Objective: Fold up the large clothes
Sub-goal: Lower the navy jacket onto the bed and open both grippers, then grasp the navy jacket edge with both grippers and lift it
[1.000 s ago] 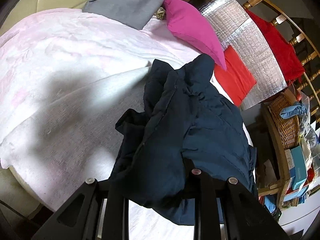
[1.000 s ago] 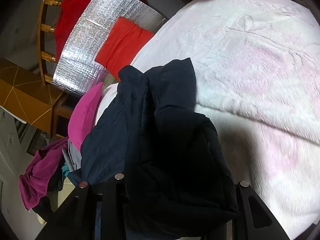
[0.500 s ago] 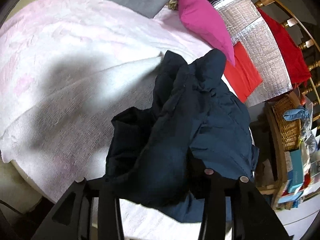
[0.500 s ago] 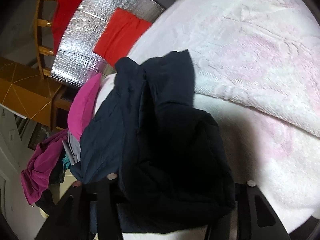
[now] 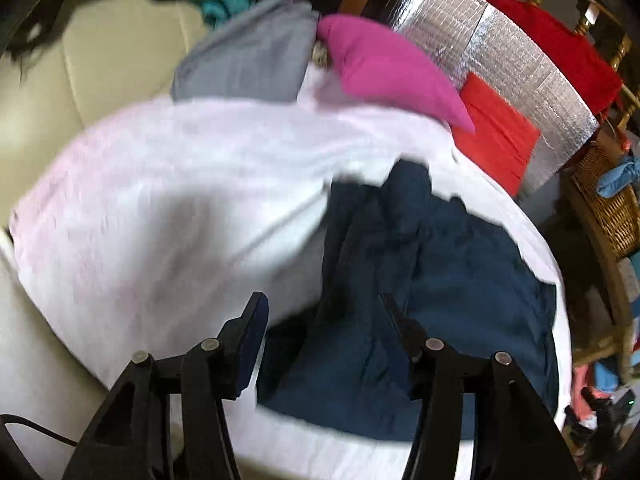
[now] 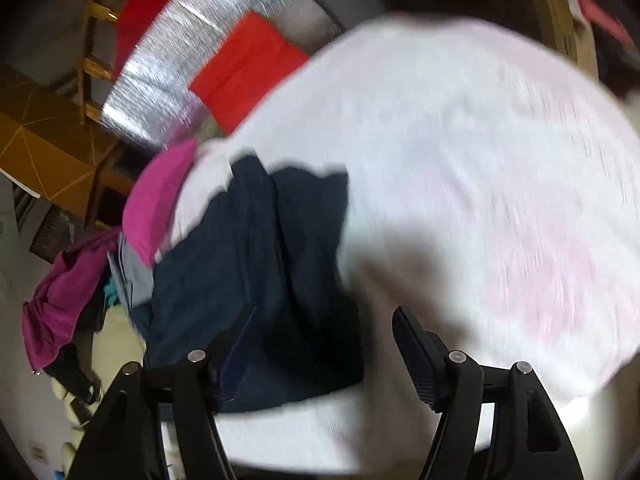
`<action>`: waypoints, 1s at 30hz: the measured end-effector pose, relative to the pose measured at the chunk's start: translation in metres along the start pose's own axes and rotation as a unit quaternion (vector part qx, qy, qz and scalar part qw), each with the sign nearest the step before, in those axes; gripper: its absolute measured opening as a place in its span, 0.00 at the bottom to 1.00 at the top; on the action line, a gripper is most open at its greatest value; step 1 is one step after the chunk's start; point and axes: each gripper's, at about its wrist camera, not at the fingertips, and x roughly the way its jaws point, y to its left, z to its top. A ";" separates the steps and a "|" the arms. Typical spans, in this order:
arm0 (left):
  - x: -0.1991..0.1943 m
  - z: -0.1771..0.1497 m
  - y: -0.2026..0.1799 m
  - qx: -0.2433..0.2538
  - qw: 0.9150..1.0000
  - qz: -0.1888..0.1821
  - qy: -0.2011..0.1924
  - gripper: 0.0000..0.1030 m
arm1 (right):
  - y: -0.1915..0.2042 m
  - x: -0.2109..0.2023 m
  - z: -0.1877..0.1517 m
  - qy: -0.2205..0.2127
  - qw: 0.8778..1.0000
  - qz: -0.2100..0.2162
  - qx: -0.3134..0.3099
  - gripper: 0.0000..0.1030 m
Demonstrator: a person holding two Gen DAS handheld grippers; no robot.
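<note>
A dark navy padded jacket [image 5: 420, 292] lies in a folded heap on a pale pink blanket [image 5: 168, 200]. My left gripper [image 5: 324, 308] is open and empty just above the jacket's near left edge. In the right wrist view the jacket [image 6: 256, 264] lies at the left on the same blanket [image 6: 500, 184]. My right gripper [image 6: 324, 320] is open and empty over the jacket's near right edge. Both views are blurred by motion.
A magenta cushion [image 5: 392, 72], a grey garment [image 5: 248, 60] and a red cloth [image 5: 496, 128] on silver foil [image 5: 520, 60] lie beyond the blanket. A wicker basket [image 5: 608, 208] stands at the right. A purple garment [image 6: 64, 280] hangs at the left.
Both grippers have opened and let go of the jacket, which now lies on the blanket. Both have drawn back from it.
</note>
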 end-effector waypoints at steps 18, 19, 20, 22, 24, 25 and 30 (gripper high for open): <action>0.108 0.077 -0.053 0.003 1.000 0.020 0.009 0.60 | 0.093 0.153 0.084 0.017 0.997 -0.003 -0.073 0.70; 0.110 0.078 -0.056 0.008 1.000 0.018 0.009 0.58 | 0.096 0.159 0.082 0.019 0.996 -0.016 -0.082 0.70; 0.112 0.078 -0.059 0.016 1.000 0.015 0.010 0.50 | 0.101 0.165 0.080 0.018 0.994 -0.029 -0.099 0.69; 0.116 0.078 -0.064 0.028 0.999 0.016 0.010 0.37 | 0.106 0.167 0.077 0.011 0.991 -0.051 -0.126 0.45; 0.119 0.079 -0.067 0.035 0.999 0.015 0.006 0.27 | 0.108 0.165 0.074 0.005 0.989 -0.052 -0.136 0.36; 0.120 0.079 -0.069 0.039 0.999 0.016 0.004 0.24 | 0.108 0.163 0.073 0.002 0.989 -0.050 -0.137 0.29; 0.105 0.084 -0.075 0.044 0.999 -0.012 -0.015 0.31 | 0.122 0.156 0.071 -0.031 0.984 -0.060 -0.163 0.23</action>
